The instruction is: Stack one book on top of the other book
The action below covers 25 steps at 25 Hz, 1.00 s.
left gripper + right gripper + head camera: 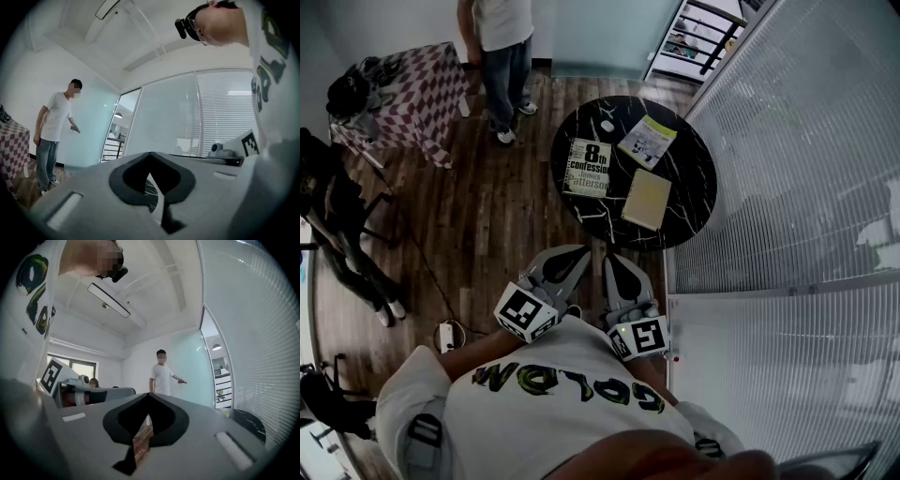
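Three books lie on a round black marble table (694, 187) in the head view: a pale "8th confession" book (588, 169) at the left, a yellow-green one (647, 141) at the back, and a plain yellow one (647, 199) nearer me. None lies on another. My left gripper (579, 253) and right gripper (611, 260) are held side by side, level, just short of the table's near edge. Both are shut with nothing in them. The left gripper (150, 154) and right gripper (149, 394) show closed jaws in their own views.
A small white object (607, 125) sits at the table's back. A person (502, 56) stands beyond the table on the wooden floor. A checkered table (422, 89) and dark chairs (337, 225) are at the left. A glass wall with blinds (787, 216) runs along the right.
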Tool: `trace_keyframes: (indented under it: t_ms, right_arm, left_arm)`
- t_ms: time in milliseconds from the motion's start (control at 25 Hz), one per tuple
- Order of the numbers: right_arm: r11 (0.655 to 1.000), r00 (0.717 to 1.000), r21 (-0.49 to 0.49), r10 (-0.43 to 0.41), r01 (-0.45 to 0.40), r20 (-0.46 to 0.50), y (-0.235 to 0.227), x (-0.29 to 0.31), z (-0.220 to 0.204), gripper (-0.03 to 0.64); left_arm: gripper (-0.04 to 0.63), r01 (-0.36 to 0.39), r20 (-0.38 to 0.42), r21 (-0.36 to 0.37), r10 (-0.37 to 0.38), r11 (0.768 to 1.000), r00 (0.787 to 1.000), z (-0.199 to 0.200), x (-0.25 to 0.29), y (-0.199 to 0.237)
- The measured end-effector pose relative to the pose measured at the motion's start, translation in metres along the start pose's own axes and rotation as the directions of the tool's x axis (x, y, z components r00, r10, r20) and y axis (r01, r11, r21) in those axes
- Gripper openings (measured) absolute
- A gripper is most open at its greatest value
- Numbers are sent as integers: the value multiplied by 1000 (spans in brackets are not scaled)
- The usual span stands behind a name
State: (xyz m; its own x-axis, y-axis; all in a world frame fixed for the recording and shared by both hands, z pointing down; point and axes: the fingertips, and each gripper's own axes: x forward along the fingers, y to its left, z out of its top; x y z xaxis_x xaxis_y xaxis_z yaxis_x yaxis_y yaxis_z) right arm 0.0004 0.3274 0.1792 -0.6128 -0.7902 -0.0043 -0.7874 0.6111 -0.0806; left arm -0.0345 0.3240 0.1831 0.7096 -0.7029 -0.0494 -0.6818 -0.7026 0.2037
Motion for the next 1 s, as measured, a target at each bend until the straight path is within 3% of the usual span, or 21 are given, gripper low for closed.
trace_keyframes:
  t_ms: [440,1000]
  right_arm:
    - [1000,1000,7,21,-21,5,-19,-9,-4,2]
    - [995,999,85,43,-42,-18,-53,-22,-17,3]
  left_arm:
    - [3,-17,-12,-15,17,1000,1000,-11,17,-8]
    - [3,-66,-49,-37,64,997,997,-33,46,-25]
